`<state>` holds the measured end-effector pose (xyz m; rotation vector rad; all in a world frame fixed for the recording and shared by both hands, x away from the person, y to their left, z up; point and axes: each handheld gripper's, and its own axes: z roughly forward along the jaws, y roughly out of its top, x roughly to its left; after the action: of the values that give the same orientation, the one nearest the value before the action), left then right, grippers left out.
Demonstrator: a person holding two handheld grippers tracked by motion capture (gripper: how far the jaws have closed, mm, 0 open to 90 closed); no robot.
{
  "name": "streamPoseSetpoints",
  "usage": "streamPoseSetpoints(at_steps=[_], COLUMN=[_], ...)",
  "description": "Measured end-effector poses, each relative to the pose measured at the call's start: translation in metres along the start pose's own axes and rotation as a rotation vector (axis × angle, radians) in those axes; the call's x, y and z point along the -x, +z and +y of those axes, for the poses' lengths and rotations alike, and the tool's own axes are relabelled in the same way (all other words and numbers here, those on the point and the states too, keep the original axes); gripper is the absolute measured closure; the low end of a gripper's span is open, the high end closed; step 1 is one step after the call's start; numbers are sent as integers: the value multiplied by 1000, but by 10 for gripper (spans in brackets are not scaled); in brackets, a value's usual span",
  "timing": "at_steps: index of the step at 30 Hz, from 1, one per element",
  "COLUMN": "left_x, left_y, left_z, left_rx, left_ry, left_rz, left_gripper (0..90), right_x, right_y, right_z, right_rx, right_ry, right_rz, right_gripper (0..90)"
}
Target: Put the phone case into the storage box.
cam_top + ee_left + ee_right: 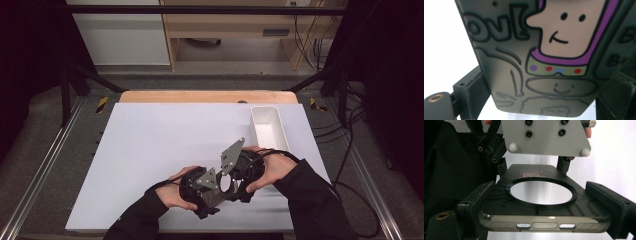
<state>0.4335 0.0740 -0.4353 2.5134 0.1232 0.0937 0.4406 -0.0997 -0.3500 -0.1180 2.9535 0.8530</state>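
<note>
Phone case (544, 205), dark and see-through, is held flat between the two grippers above the near middle of the white table (150, 140). The left gripper (202, 192) has its jaws closed onto the two long sides of one end of the case; its own view shows the printed cartoon face on the case (541, 62) pressed between both black jaws. The right gripper (240, 175) clamps the other end in the same manner: in its view the jaws sit tight against both sides of the case, with the round ring in the case and the slotted end edge nearest the camera. Both grippers face each other, just beside one another, with their grey plates tilted up. A person's hands and dark sleeves come in from the near edge. A white tray (270, 127) stands at the far right of the table, well apart from the case.
</note>
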Motion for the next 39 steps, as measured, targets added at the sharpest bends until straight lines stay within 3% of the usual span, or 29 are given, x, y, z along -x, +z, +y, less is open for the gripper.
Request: streamPoseSetpoints(at_steps=[24, 39], left_x=[3, 3], left_y=[-2, -10], left_z=[1, -2], left_rx=[-26, 39], left_ry=[33, 14], left_rz=[8, 30], left_gripper=[113, 115], right_x=[-1, -3], right_y=[1, -5], right_z=[1, 1], right_rx=[3, 53], right_ry=[3, 16], right_rz=[14, -5], right_gripper=[118, 68])
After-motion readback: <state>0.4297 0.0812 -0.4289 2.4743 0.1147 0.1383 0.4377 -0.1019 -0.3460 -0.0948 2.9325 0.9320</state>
